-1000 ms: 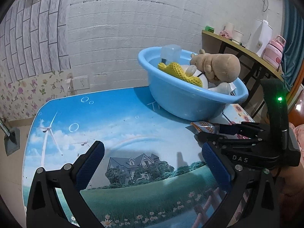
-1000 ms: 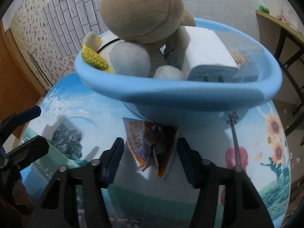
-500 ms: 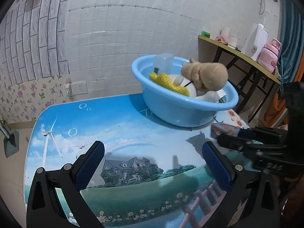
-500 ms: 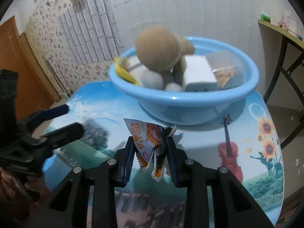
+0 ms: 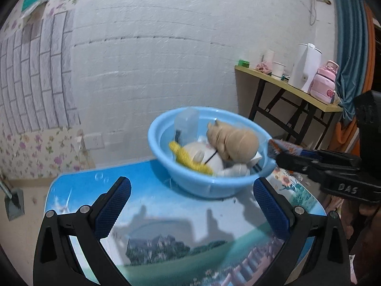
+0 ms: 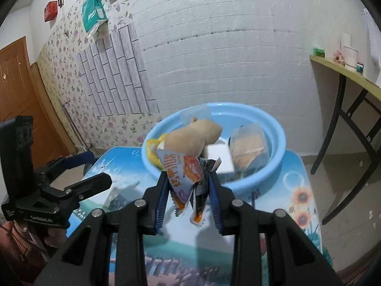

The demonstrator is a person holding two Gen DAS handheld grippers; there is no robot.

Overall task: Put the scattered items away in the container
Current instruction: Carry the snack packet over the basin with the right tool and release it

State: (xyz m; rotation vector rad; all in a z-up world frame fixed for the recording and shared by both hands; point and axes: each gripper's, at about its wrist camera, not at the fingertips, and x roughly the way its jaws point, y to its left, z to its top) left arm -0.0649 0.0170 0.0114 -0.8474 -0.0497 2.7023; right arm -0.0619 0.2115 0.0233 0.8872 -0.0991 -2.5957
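Snack packet (image 6: 184, 175): it was clamped between the fingers of the right gripper (image 6: 189, 188), off the desk (image 6: 300, 181), its long axis about upright, with both crumpled ends hanging free below the pads.
Right gripper: its fingers were together on the packet, with only the thin foil between them.
Basin (image 6: 277, 140): this blue container stood on the far part of the desk, just ahead of the packet and a little lower. The rim was near the packet but, in my judgement, not yet under it.
Basin contents: a brown plush toy (image 6: 190, 135), a white box (image 6: 219, 158), a clear bag (image 6: 248, 149) and something yellow knitted (image 5: 188, 159) already lay inside, so most of the task looked finished.
Left gripper (image 5: 189, 201): its fingers were wide apart and held nothing. It hovered over the bare desk in front of the basin.
Nearer hand: the right one, because it already carried the packet. In the left view its tip showed just beside the right edge of the basin.
Coming move: I judged that the packet had to go forward over the rim, and only then could the fingers part. The free place seemed to be near the front, beside the white box.
Risk: the hanging ends could catch on the rim if the carry was too low.
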